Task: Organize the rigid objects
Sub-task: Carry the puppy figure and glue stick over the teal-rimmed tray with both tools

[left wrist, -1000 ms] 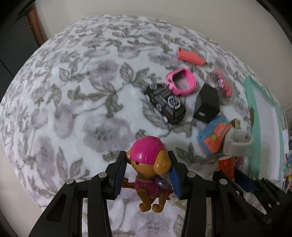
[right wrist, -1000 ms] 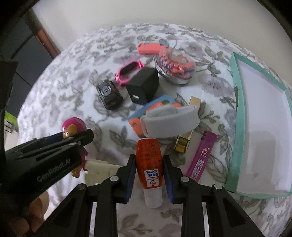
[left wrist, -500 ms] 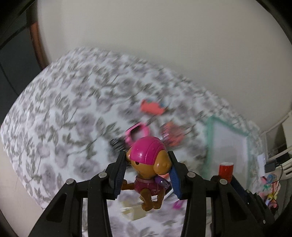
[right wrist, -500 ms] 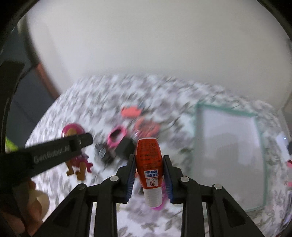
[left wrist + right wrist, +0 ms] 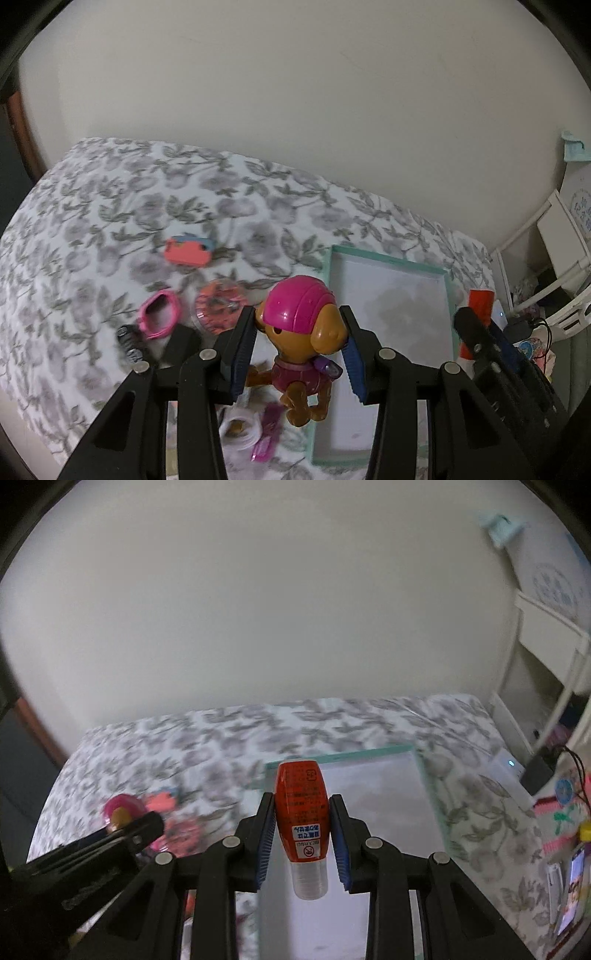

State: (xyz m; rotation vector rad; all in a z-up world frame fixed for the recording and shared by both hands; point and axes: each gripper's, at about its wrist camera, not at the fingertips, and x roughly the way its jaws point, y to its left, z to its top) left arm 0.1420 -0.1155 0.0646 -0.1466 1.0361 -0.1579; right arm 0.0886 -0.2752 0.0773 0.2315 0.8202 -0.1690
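Observation:
My left gripper (image 5: 300,350) is shut on a toy dog with a pink helmet (image 5: 301,332) and holds it in the air above the left edge of a teal-rimmed white tray (image 5: 388,260). My right gripper (image 5: 303,838) is shut on an orange bottle with a clear cap (image 5: 303,812), held above the same tray (image 5: 424,775). The right gripper with the bottle also shows at the right of the left wrist view (image 5: 480,306). The left gripper with the dog shows at the left of the right wrist view (image 5: 122,812).
On the flowered bedspread (image 5: 110,221) lie a coral case (image 5: 186,253), a pink watch (image 5: 159,317), a round box of hair ties (image 5: 219,306), a black toy car (image 5: 129,343), a black cube (image 5: 181,345), and a magenta lighter (image 5: 267,439). A wall stands behind; cluttered shelves stand at right (image 5: 554,805).
Both grippers have risen from the bedspread and swung right, carrying the dog and the bottle over the tray. The loose objects stay where they were.

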